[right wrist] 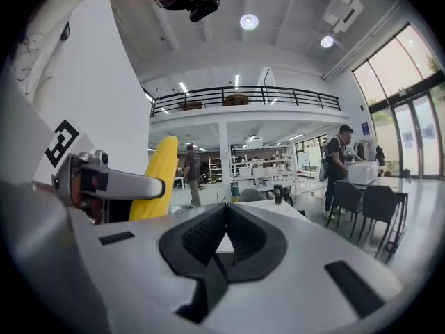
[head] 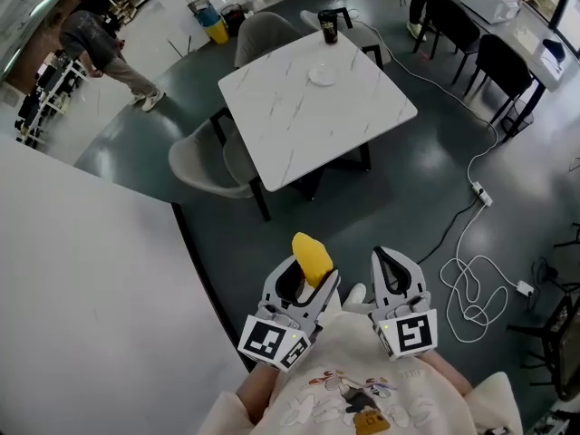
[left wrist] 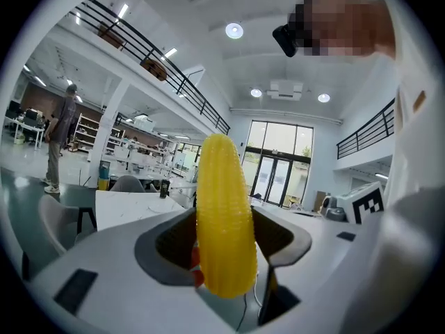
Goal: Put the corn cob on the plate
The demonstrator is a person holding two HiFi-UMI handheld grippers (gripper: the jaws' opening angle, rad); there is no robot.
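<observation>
Yellow corn cob (head: 313,258): pinched at its lower part between my left jaws, with the tapered end sticking out past them. That leaves the free end able to meet the dish first.
Left gripper (head: 311,281): the jaws are parted only as far as the cob is thick and clamp it on both sides. I hold it close in front of my chest (a carrying pose, I judge, not a placing one).
Right gripper (head: 391,263): the jaws are brought together with the tips touching and nothing between them. It rides just beside the left one, idle, since one grip is enough for the cob.
Plate (head: 322,75): small and white, on the far part of the table, well apart from the cob.
Table (head: 299,125): a white marbled top across a stretch of dark floor. I judge I must walk up to it before placing anything.
Cup (head: 328,27): dark, at the far edge beyond the plate and apart from it, so it is out of my way.
Chair (head: 204,161): grey, tucked in at the table's near left side. The near right corner looks the freer way in.
Cable (head: 467,279): white loops on the floor to my right, something to step clear of.
</observation>
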